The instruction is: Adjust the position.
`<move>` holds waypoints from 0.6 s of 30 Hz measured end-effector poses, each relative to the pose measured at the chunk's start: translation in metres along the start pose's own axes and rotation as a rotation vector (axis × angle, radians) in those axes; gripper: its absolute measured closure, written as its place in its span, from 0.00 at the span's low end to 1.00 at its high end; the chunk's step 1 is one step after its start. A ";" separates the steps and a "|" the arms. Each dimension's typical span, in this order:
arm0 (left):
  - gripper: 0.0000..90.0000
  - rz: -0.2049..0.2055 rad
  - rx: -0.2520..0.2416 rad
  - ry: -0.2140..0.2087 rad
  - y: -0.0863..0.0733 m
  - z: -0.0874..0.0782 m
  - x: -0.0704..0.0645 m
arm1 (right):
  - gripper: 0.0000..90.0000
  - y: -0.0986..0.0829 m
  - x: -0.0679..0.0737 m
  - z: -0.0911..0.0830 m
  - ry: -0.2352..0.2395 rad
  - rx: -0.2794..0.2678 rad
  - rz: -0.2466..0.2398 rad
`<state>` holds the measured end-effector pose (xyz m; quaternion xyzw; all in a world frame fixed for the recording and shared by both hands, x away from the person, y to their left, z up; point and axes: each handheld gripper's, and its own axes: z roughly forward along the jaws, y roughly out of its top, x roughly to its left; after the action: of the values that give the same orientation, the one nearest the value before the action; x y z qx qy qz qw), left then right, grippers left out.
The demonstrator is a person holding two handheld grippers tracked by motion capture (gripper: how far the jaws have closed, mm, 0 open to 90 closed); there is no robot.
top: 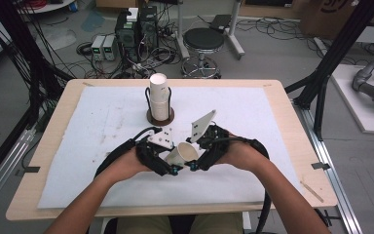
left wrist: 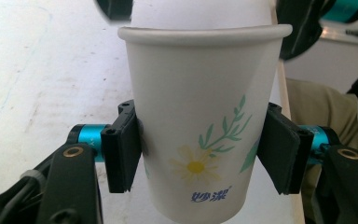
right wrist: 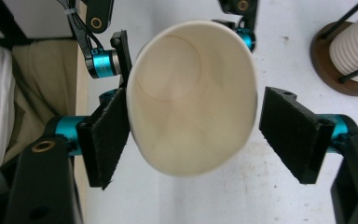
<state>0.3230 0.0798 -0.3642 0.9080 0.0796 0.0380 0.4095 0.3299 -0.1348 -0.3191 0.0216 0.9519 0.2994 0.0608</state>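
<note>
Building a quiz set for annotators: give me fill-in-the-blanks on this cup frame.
1. The left tool grips a white paper cup printed with a ____.
2. The right tool faces the cup's open ____.
3. The stack of white cups stands in a wire holder on a round ____ base.

Missing: daisy; mouth; brown

Daisy-print paper cup (left wrist: 200, 140) upright, clamped between left hand-held gripper (left wrist: 204, 151) pads, white table cover (left wrist: 42, 70) behind
</note>
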 end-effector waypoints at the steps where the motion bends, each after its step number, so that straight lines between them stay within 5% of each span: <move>1: 0.40 -0.013 -0.013 0.001 -0.003 -0.001 0.001 | 0.25 -0.002 -0.001 -0.002 -0.005 -0.020 0.005; 13: 0.40 -0.089 -0.137 0.075 -0.036 -0.015 0.004 | 0.24 -0.042 -0.005 -0.018 -0.066 -0.228 0.152; 18: 0.40 -0.135 -0.218 0.125 -0.057 -0.020 0.004 | 0.24 -0.075 -0.001 -0.017 -0.141 -0.326 0.231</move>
<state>0.3180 0.1325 -0.3932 0.8467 0.1613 0.0750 0.5015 0.3282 -0.2059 -0.3477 0.1416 0.8754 0.4522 0.0955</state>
